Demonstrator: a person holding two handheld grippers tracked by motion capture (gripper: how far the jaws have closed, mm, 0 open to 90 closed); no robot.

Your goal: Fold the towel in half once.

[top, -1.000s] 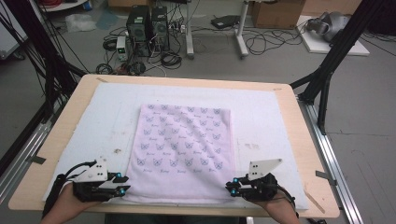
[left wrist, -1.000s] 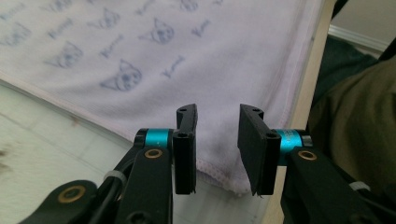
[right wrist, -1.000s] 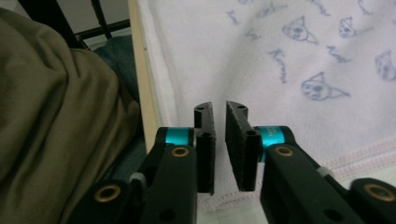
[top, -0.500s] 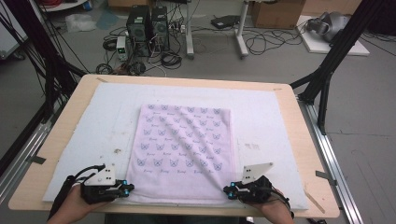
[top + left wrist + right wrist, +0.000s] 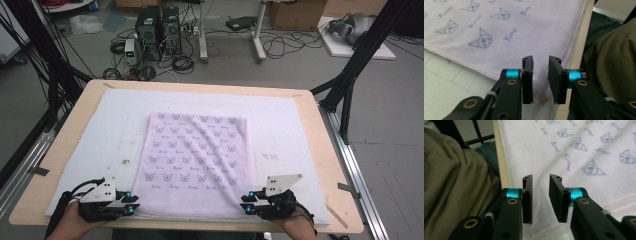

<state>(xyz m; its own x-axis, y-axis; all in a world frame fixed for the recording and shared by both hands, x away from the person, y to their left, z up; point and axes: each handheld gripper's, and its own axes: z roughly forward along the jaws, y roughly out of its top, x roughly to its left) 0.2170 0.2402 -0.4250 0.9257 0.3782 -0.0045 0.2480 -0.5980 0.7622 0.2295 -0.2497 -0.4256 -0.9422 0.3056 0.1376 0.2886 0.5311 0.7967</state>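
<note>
Lying flat on white padding (image 5: 300,130) at table (image 5: 70,150) centre: printed pink towel (image 5: 200,160). Hovering at near-left corner: left gripper (image 5: 131,206), jaws parted, gripping nothing. Hovering at near-right corner: right gripper (image 5: 246,205), jaws parted, gripping nothing.

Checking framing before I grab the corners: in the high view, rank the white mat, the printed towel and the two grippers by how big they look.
1. White mat, largest.
2. Printed towel, lying on it.
3. Left gripper and right gripper: they look about alike, so I won't rank them.
</note>
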